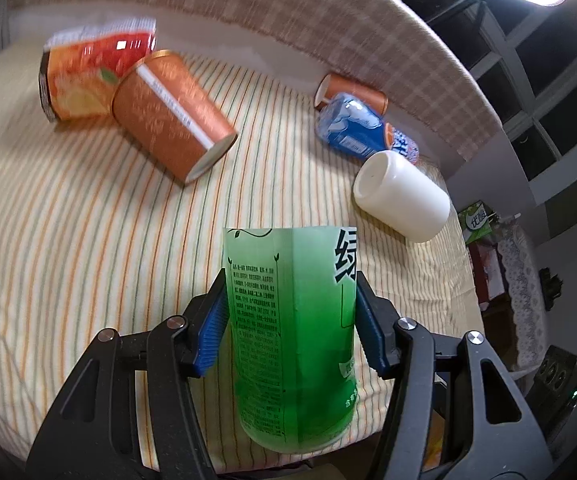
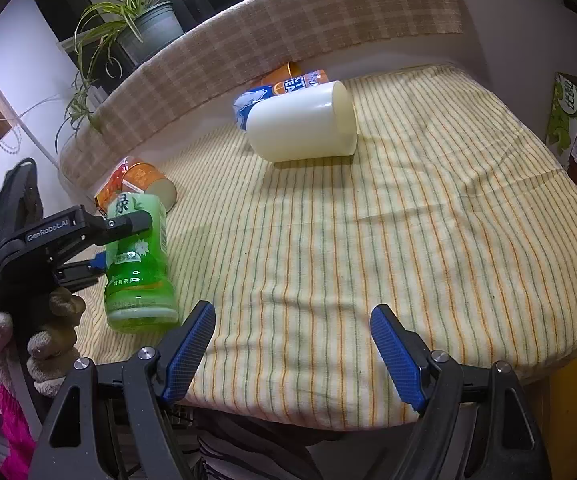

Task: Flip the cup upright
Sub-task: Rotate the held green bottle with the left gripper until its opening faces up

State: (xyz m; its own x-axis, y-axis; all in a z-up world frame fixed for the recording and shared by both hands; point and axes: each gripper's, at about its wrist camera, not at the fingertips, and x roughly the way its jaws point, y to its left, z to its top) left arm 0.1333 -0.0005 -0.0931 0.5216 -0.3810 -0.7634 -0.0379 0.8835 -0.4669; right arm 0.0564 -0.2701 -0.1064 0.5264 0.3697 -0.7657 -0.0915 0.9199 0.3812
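My left gripper (image 1: 290, 300) is shut on a green cup (image 1: 292, 332) with black print, gripping its sides. In the right wrist view the green cup (image 2: 138, 258) stands with its wide end on the striped cloth near the front left edge, held by the left gripper (image 2: 108, 240). My right gripper (image 2: 292, 340) is open and empty above the cloth's front edge. A white cup (image 1: 402, 196) lies on its side at the right; it also shows in the right wrist view (image 2: 302, 124) further back.
An orange cup (image 1: 172, 116) and an orange-red carton (image 1: 88, 76) lie at the back left. A blue can (image 1: 352, 124) and another orange cup (image 1: 348, 92) lie by the checked back wall (image 1: 248, 12). A potted plant (image 2: 144, 28) stands beyond it.
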